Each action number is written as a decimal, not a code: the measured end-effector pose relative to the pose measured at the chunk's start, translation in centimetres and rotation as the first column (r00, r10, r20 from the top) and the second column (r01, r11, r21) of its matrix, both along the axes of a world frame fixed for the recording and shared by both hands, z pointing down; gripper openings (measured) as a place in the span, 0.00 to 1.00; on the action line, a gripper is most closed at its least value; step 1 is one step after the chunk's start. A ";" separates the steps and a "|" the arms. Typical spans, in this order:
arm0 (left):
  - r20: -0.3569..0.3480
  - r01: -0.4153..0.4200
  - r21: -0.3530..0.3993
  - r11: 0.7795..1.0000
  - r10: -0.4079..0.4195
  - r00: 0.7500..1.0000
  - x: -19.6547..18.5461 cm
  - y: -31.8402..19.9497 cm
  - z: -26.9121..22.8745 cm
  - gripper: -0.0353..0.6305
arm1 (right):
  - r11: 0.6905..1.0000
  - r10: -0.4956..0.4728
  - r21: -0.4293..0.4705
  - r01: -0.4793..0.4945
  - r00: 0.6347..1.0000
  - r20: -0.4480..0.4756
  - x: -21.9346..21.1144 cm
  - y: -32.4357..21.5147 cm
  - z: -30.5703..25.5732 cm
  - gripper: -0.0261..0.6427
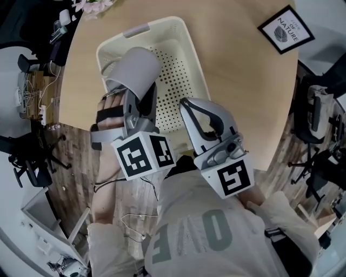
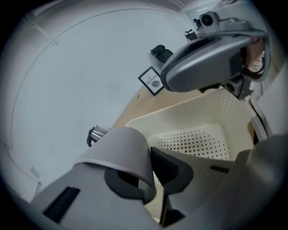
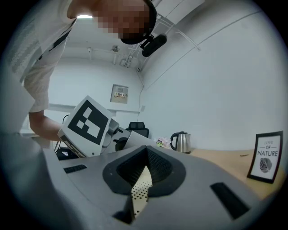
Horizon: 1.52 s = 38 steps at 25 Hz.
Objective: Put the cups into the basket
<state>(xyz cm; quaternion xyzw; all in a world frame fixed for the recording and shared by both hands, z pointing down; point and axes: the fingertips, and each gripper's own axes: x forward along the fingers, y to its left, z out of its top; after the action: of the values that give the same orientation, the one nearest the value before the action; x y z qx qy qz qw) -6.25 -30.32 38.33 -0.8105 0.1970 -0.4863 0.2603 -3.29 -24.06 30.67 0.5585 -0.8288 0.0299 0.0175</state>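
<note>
Since the left tongs (image 2: pixel 152 164) pinch only the wall of the cup (image 1: pixel 133 69) near its rim, one jaw inside the mouth and one outside, the hold looks thin. The cup lies tilted on its side, over the near left part of the basket (image 1: pixel 181 51). Whether it touches the basket I cannot tell.

Just to the right, the right tongs (image 3: pixel 145 157) are closed, tips together with nothing between them, and they point over the basket's near right edge.

**What could go wrong**
- The cup may slip out early, because its smooth wall is gripped on a narrow strip.
- If let go from this tilt, it may land on its side, roll across the dotted floor, or clip the near rim and tip out onto the counter (image 1: pixel 243 81).
- The two tongs are close, so a sideways move of either could knock the other or the cup.
- A push down on the light basket could shove it along the counter.

**Count**
- Tongs: two.
- Cups: one in view; no other shows on the counter, and the basket floor under the cup is hidden.
- Baskets: one.
- Farther off: one frame (image 1: pixel 285 30) at the far right, one kettle (image 3: pixel 180 143), and one bunch of flowers (image 1: pixel 93 5) at the far edge.
</note>
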 end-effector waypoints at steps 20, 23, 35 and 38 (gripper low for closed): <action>0.404 -0.146 -0.339 0.929 0.284 0.870 -0.9 3.5 13.5 0.13 | 0.996 0.079 -0.045 -0.076 0.996 0.052 3.6 -1.3 1.5 0.04; 0.421 -0.155 -0.364 0.918 0.311 0.852 -0.8 4.0 14.2 0.13 | 0.996 0.076 -0.049 -0.073 0.995 0.061 3.9 -1.2 1.5 0.04; 0.473 -0.159 -0.324 0.932 0.305 0.826 -0.9 3.6 15.1 0.17 | 0.997 0.063 -0.041 -0.061 0.997 0.046 3.6 -0.9 1.5 0.04; 0.474 -0.156 -0.303 0.940 0.290 0.831 -0.7 3.5 14.7 0.20 | 0.998 0.060 -0.039 -0.058 0.998 0.033 3.5 -0.5 1.5 0.04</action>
<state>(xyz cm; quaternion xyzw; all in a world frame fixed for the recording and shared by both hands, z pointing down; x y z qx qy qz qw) -6.99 -26.82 53.05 -0.6958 -0.0392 -0.6708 0.2537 0.21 -24.54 32.18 0.5818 -0.8114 0.0556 0.0131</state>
